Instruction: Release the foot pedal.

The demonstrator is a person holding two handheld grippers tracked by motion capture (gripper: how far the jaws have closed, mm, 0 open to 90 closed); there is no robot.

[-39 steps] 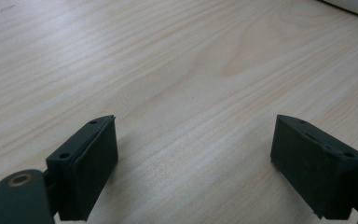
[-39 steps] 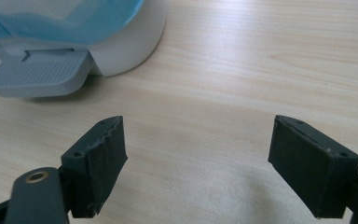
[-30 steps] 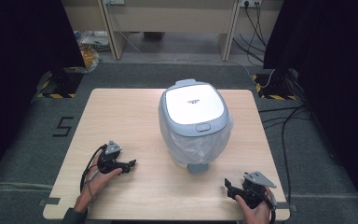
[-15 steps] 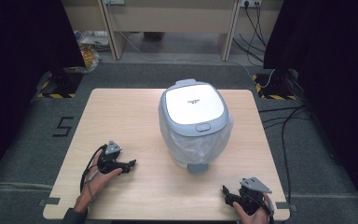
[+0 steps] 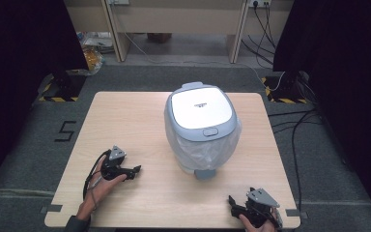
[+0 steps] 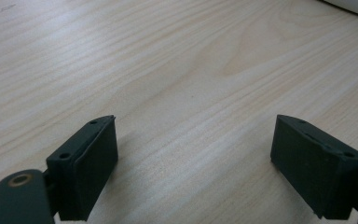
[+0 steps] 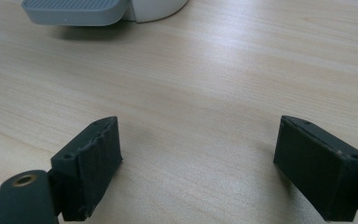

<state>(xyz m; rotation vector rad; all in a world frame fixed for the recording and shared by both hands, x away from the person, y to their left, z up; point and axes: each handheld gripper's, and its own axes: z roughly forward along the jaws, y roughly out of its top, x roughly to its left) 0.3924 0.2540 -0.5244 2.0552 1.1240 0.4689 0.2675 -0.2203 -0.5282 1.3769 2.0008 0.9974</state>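
Resting mid-table, pedal bin (image 5: 202, 128) – well beyond both jaws

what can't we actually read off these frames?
- Bin contents: the shut lid hides them in the high view.
- Lid print: too small to read there.
- Right claw: partly cut off by the bottom edge.
- Pedal: cut by the top edge in the right gripper view.
- Left claw: small there.
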